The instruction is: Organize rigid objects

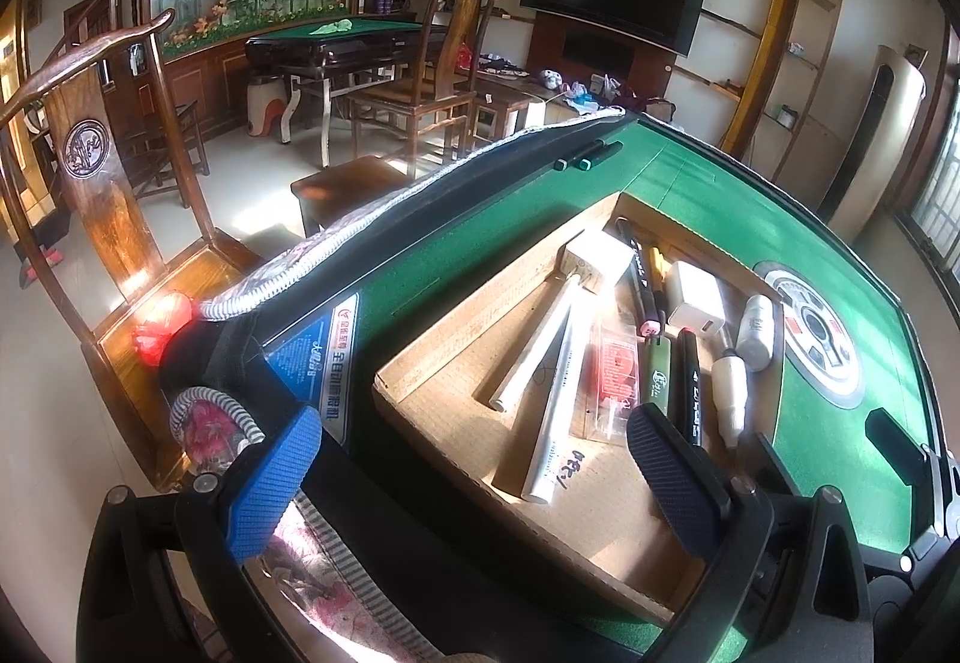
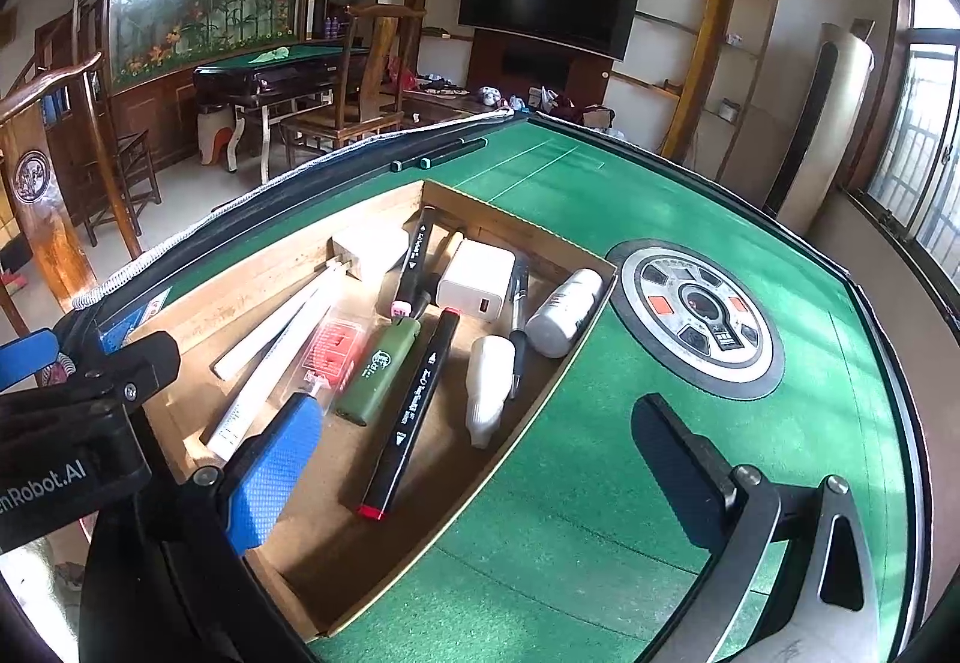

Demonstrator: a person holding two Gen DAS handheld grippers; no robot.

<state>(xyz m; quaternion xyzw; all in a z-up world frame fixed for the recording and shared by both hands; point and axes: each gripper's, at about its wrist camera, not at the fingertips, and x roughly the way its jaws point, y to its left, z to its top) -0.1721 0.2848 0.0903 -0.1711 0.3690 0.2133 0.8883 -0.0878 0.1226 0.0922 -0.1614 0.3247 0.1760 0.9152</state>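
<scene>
An open cardboard box [image 1: 450, 405] [image 2: 324, 543] lies on the green felt table. It holds two white pens [image 1: 558, 393] [image 2: 270, 363], a green lighter [image 2: 378, 369], black markers [image 2: 408, 411], a white charger [image 2: 474, 279], white bottles [image 2: 564, 312] and a clear packet with red print [image 1: 612, 369]. Two dark green markers [image 1: 585, 156] [image 2: 438, 153] lie outside the box by the table's far rim. My left gripper [image 1: 480, 483] hovers open over the box's near end. My right gripper [image 2: 474, 471] is open over the box's right wall, with nothing between its fingers.
The table's round control panel [image 2: 699, 312] sits right of the box, with bare felt around it. A wooden chair [image 1: 120, 183] with a red bag stands off the left edge. A second green table [image 1: 342, 39] and a wall television are far behind.
</scene>
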